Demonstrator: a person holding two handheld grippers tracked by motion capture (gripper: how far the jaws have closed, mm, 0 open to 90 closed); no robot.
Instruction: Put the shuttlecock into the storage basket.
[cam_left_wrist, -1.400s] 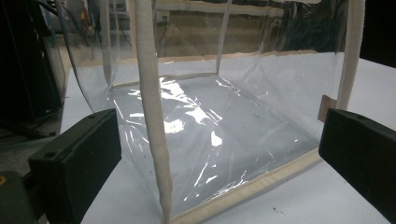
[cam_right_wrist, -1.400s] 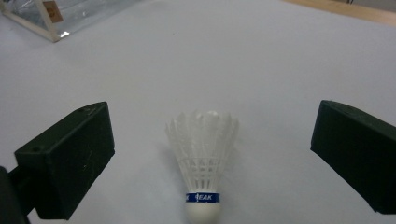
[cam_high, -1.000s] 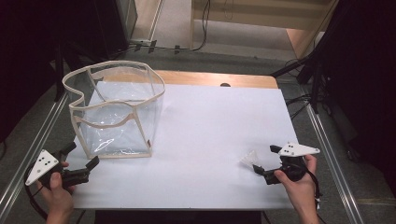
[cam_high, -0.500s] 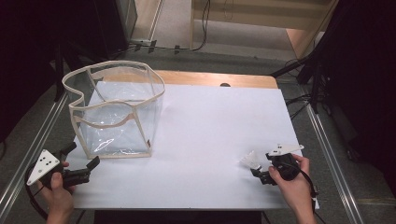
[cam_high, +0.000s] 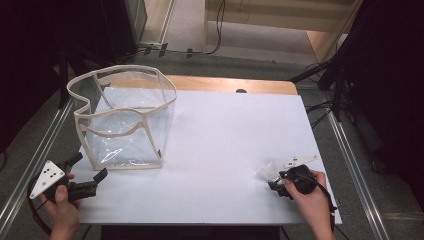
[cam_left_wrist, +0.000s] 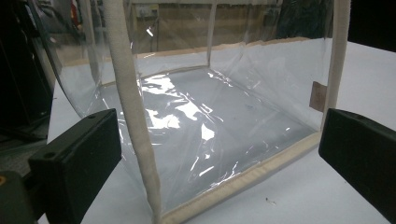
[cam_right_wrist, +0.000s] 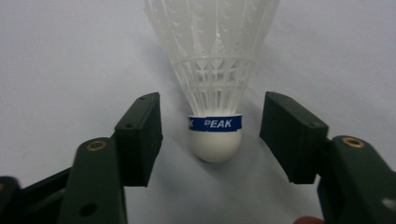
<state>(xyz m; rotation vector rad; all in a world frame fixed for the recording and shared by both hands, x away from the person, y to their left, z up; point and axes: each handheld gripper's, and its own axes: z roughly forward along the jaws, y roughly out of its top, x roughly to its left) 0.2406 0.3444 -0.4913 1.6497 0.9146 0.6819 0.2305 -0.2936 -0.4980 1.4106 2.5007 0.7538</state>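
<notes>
A white plastic shuttlecock (cam_right_wrist: 215, 79) with a blue band reading PEAK lies on the white table, its round cork end towards me. My right gripper (cam_right_wrist: 212, 135) stands open around the cork, one jaw on each side, not touching it. From above, the shuttlecock (cam_high: 266, 171) lies just left of the right gripper (cam_high: 276, 186) at the table's front right. A clear plastic bag (cam_high: 125, 120) with cream trim stands open at the left. My left gripper (cam_high: 90, 176) is open just in front of the bag's near corner (cam_left_wrist: 140, 140).
The white sheet (cam_high: 225, 145) covers the table, with a strip of wooden edge (cam_high: 225, 84) at the back. Metal rails (cam_high: 350, 165) run along both sides. Cables and dark stands are on the floor behind the table.
My right gripper has moved left and forward to the shuttlecock, so its jaws now stand on either side of the cork. The left gripper and the bag have stayed put.
</notes>
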